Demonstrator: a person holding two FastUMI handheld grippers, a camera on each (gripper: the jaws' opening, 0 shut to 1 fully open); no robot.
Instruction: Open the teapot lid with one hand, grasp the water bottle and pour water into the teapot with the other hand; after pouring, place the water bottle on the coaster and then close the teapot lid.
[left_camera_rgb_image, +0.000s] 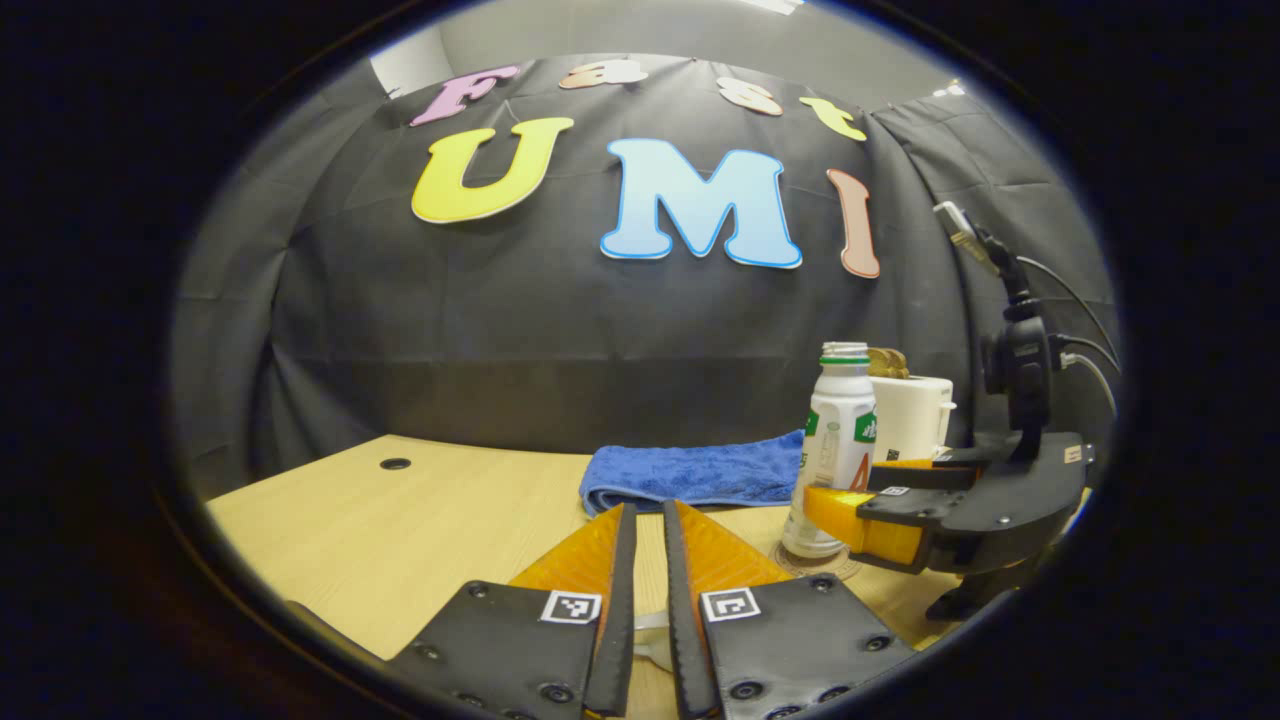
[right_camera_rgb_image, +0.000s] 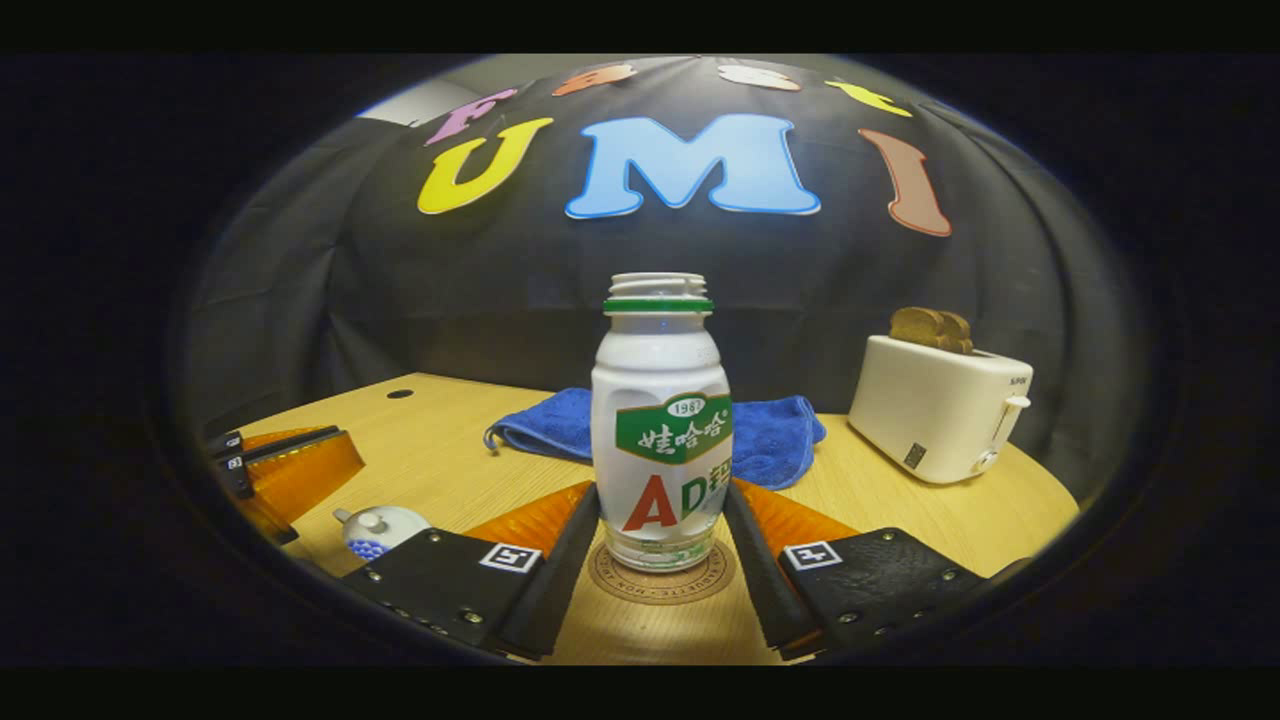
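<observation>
Presently, left gripper view: your left gripper (left_camera_rgb_image: 650, 525), jaws nearly closed on something pale I cannot identify; water bottle (left_camera_rgb_image: 838, 445) far right. Right gripper view: right gripper (right_camera_rgb_image: 660, 515) flanks the bottle on its coaster (right_camera_rgb_image: 660, 578); contact unclear; teapot (right_camera_rgb_image: 385, 528) lidded; closing judged finished.

A recording booth set up as a kitchen: black cloth wall (right_camera_rgb_image: 400, 300), wooden tabletop (right_camera_rgb_image: 450, 450), toaster (right_camera_rgb_image: 935, 410), blue towel (right_camera_rgb_image: 770, 440)
</observation>
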